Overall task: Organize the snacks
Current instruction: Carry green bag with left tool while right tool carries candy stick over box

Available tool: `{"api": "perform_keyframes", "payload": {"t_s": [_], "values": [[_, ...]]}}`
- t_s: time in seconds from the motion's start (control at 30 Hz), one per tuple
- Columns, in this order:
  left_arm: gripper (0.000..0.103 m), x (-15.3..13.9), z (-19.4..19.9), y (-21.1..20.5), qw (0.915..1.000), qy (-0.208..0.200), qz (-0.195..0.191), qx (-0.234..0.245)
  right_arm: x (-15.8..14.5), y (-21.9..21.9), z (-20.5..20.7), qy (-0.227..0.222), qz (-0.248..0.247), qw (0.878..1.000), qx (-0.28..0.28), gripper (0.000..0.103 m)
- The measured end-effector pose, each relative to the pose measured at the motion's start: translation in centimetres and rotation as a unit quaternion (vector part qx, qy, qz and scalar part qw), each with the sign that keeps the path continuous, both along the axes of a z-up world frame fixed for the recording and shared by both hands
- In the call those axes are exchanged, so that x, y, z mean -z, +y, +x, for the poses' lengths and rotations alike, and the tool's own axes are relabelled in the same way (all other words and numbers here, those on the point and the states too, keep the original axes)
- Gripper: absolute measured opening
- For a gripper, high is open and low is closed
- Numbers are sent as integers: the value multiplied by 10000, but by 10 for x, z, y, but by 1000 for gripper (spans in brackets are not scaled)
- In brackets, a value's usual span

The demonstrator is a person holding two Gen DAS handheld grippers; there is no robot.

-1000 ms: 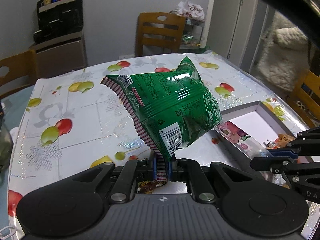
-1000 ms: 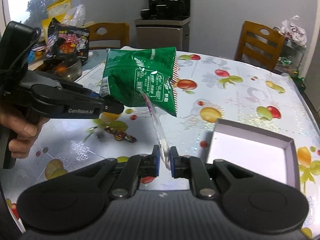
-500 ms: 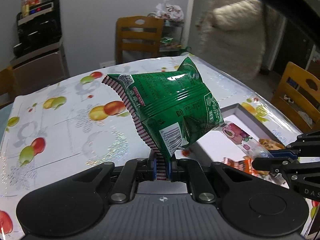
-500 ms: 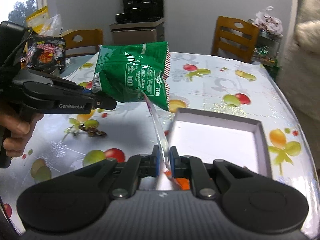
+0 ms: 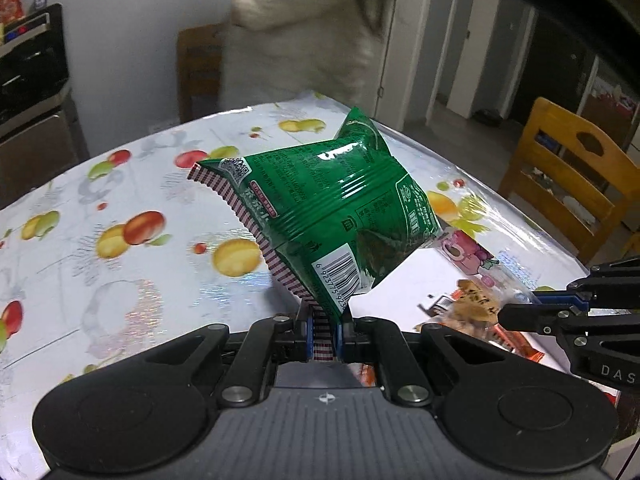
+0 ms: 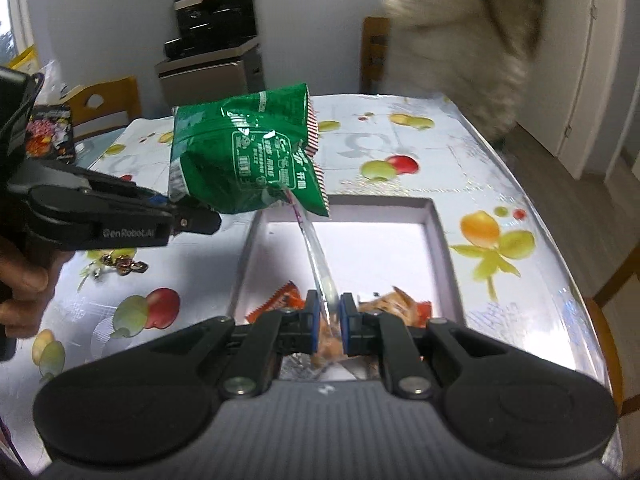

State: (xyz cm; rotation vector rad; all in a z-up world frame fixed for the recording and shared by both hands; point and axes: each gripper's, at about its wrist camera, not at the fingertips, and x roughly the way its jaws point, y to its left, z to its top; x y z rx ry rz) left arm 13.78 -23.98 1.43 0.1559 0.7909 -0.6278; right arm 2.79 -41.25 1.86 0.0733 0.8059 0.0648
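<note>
Two packets have travelled: my left gripper [image 5: 323, 334] clamps the green bag [image 5: 328, 216], my right gripper [image 6: 329, 322] the clear packet [image 6: 316, 256], now over the white box [image 6: 438, 236] mid-frame, so dropping looks next.

I read this as home dining room. Landmark: dining table under glossy fruit-print oilcloth [image 5: 120, 264]. Beyond its far edge, grey cabinet stacked with black appliances [image 6: 212, 36]; wooden chairs with cut-out backs [image 5: 568, 184] beside table; white panelled doors [image 6: 592, 60] to its right.
</note>
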Motion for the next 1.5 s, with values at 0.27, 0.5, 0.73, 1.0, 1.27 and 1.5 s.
{"api": "perform_keyframes", "payload": {"t_s": [0.27,0.5,0.73,1.0,1.27,1.5], "values": [[12,12,3,-37,9994,177,216,210,8,-19,-3,152,132,9996,203,8],[12,19,5,-46,9987,291,274,307,11,-21,-4,224,138,9994,221,8],[12,24,5,-52,9982,364,334,345,14,-22,-4,296,182,9992,211,8],[13,32,7,-59,9972,440,440,412,20,-23,-5,411,241,9985,277,8],[23,38,11,-61,9960,600,436,502,24,-19,-2,520,168,9981,270,9],[39,36,9,-55,9966,557,384,479,27,-14,4,615,66,9979,180,28]]}}
